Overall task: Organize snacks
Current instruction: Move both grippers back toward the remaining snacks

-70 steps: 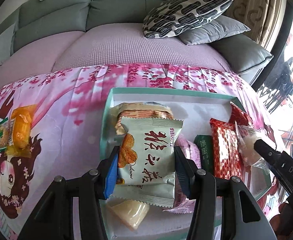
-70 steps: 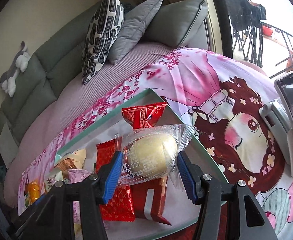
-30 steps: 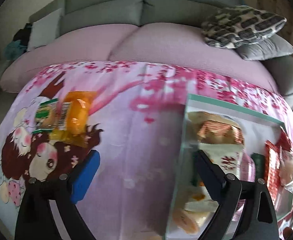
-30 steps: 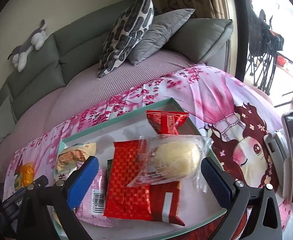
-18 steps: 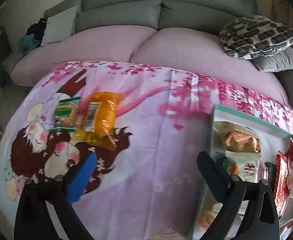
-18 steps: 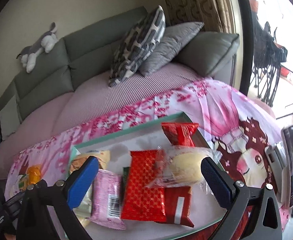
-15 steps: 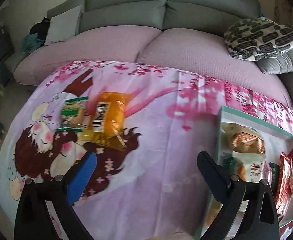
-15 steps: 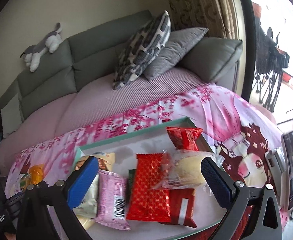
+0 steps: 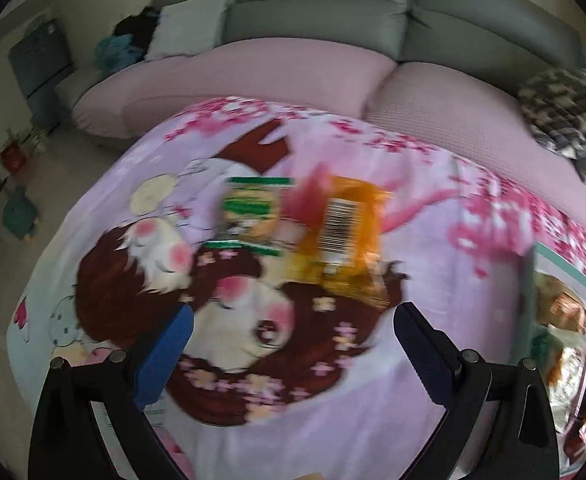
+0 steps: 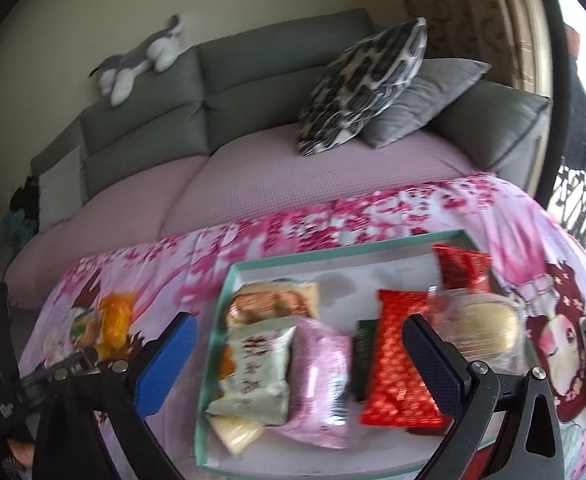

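- The left gripper point(image 9: 293, 330) is held with its jaws spread wide; nothing is between them, and they have just been opening further.
- It is pointed down at a cartoon-printed pink cloth point(image 9: 433, 248) that is spread over the worktop.
- Just beyond its fingertips an orange pack point(image 9: 343, 240) is seen lying on the cloth, with a green pack point(image 9: 253, 216) touching its left side; both are blurred.
- The right gripper point(image 10: 299, 340) is likewise spread wide and empty, above a teal-rimmed tray point(image 10: 345, 256).
- In the tray, from left to right, are laid a pale green pack point(image 10: 257, 376), a pink pack point(image 10: 321, 384), a red pack point(image 10: 397, 360) and a clear-wrapped bun point(image 10: 489, 330).
- A tan pack point(image 10: 273, 300) is set behind the pale green one, and a second red pack point(image 10: 461, 268) at the tray's far right corner.
- Behind the worktop a grey sofa point(image 10: 253, 80) is seen, with a plush toy point(image 10: 141, 60) on its back.
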{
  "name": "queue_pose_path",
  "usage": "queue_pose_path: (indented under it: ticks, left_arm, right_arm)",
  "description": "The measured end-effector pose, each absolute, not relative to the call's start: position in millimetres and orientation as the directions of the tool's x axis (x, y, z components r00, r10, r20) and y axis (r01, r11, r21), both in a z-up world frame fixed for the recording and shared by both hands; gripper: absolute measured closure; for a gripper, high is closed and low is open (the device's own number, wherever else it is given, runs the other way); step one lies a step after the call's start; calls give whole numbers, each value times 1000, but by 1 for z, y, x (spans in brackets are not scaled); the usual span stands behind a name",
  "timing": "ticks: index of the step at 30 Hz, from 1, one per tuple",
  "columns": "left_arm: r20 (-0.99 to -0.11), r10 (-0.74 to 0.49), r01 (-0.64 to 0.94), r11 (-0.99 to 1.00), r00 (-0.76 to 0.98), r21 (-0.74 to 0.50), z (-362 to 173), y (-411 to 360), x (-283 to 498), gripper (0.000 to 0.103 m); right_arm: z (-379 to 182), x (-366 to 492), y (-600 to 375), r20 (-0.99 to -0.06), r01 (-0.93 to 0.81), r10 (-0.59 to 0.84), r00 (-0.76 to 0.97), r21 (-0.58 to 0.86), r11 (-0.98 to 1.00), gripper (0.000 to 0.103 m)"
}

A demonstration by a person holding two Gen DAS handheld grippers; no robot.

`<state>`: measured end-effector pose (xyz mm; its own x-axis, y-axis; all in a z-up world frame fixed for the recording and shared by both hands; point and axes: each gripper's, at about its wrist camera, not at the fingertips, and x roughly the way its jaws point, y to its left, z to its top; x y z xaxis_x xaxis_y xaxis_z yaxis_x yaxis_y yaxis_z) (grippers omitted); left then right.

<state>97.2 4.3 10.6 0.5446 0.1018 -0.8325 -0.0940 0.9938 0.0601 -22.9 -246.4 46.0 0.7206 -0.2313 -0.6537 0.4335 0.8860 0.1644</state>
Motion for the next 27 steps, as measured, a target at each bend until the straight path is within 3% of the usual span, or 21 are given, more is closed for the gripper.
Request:
queue_pose_path:
  ticks: [8, 27]
  left_arm:
    - [-831, 139, -166, 984, 539, 57, 15, 42, 100, 3]
    - [-817, 151, -142, 986, 556, 86, 20, 86, 107, 3]
  right_arm:
    - [36, -5, -215, -680, 360, -164, 715, 157, 920, 0]
    - [13, 33, -156, -713, 293, -63, 698, 205, 934, 0]
